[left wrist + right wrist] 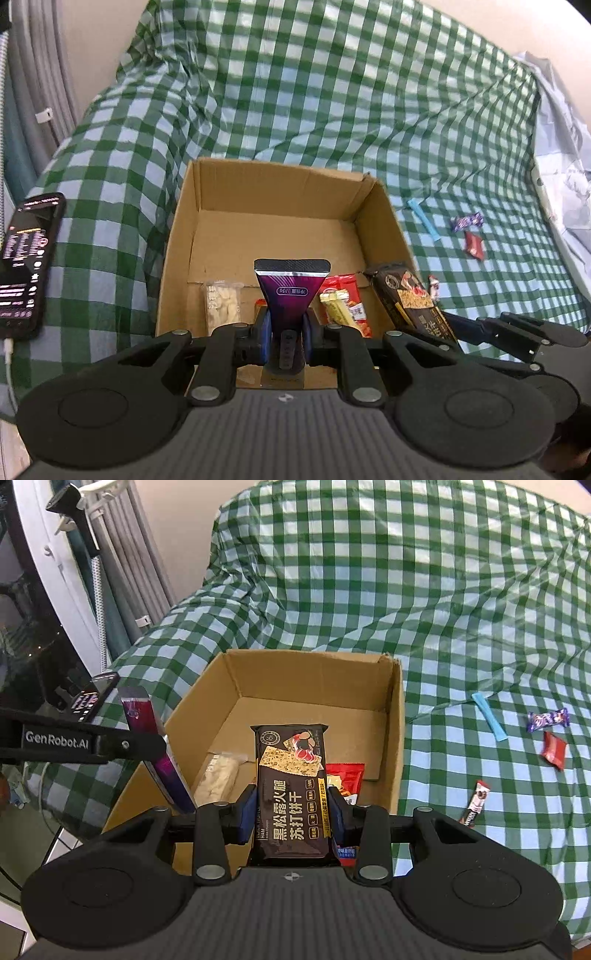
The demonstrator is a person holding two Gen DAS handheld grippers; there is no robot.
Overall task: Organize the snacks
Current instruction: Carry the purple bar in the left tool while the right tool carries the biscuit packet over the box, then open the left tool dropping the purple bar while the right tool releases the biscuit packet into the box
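My left gripper point(287, 334) is shut on a purple snack sachet point(291, 291) and holds it over the near side of an open cardboard box point(280, 195). My right gripper point(291, 812) is shut on a dark brown cracker packet point(291, 794), also held over the box point(314, 675). The cracker packet shows in the left wrist view point(410, 299), and the purple sachet in the right wrist view point(159, 753). Inside the box lie a clear packet of pale pieces point(223, 301), a red packet point(341, 286) and a yellow bar point(338, 308).
Box and snacks sit on a green checked cloth point(332, 92). Right of the box lie a blue stick point(489, 718), a purple candy point(546, 720), a red candy point(554, 751) and a small brown bar point(476, 803). A phone point(27, 258) lies left of the box.
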